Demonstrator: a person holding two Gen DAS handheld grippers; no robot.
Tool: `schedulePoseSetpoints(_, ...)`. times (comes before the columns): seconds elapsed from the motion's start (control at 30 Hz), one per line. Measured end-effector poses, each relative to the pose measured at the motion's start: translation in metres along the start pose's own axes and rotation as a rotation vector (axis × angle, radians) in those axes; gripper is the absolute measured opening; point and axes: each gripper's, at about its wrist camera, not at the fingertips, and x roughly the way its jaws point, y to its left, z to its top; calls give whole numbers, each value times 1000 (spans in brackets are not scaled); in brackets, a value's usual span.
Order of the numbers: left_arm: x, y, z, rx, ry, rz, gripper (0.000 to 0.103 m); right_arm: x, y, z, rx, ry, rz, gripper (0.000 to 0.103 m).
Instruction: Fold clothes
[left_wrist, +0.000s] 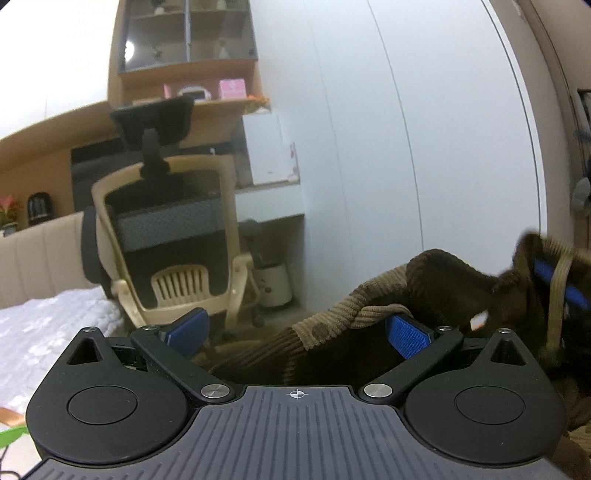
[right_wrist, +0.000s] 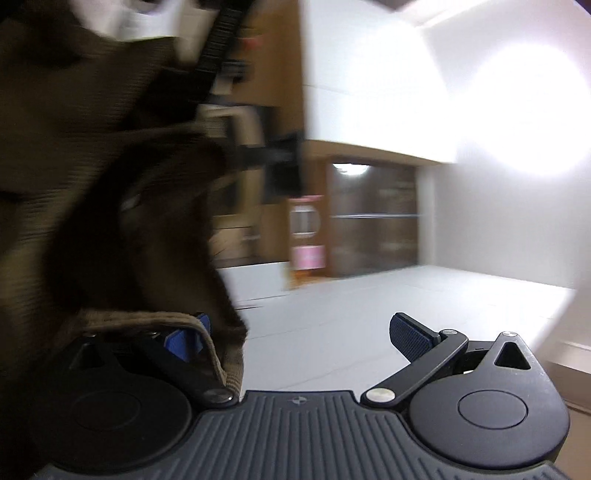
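The left gripper (left_wrist: 297, 332) had a matte black body with two round housings, each bearing a raised disc, and a grey ribbed plate between them marked with a small white crosshair. Silver screws pinned its black angled arms, which ended in blue textured pads (left_wrist: 408, 336). Triangular cut-outs sat by the outer screws. The right gripper (right_wrist: 297, 338) was built alike: the same ribbed grey plate, black discs and silver screws. Its pads (right_wrist: 410, 338) looked a darker blue, perhaps only from blur and shadow.
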Motion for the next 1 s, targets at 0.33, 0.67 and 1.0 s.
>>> schedulePoseSetpoints(0.33, -137, 27, 81, -80, -307, 189, 103, -36, -207, -1, 403, 82, -220, 103)
schedulePoseSetpoints(0.67, -378, 40, 172, -117, -533, 193, 103, -107, -378, 6, 628, -32, -163, 103)
schedulePoseSetpoints(1.0, -404, -2, 72, 10, -120, -387, 103, -139, -415, 44, 588, -119, -176, 103)
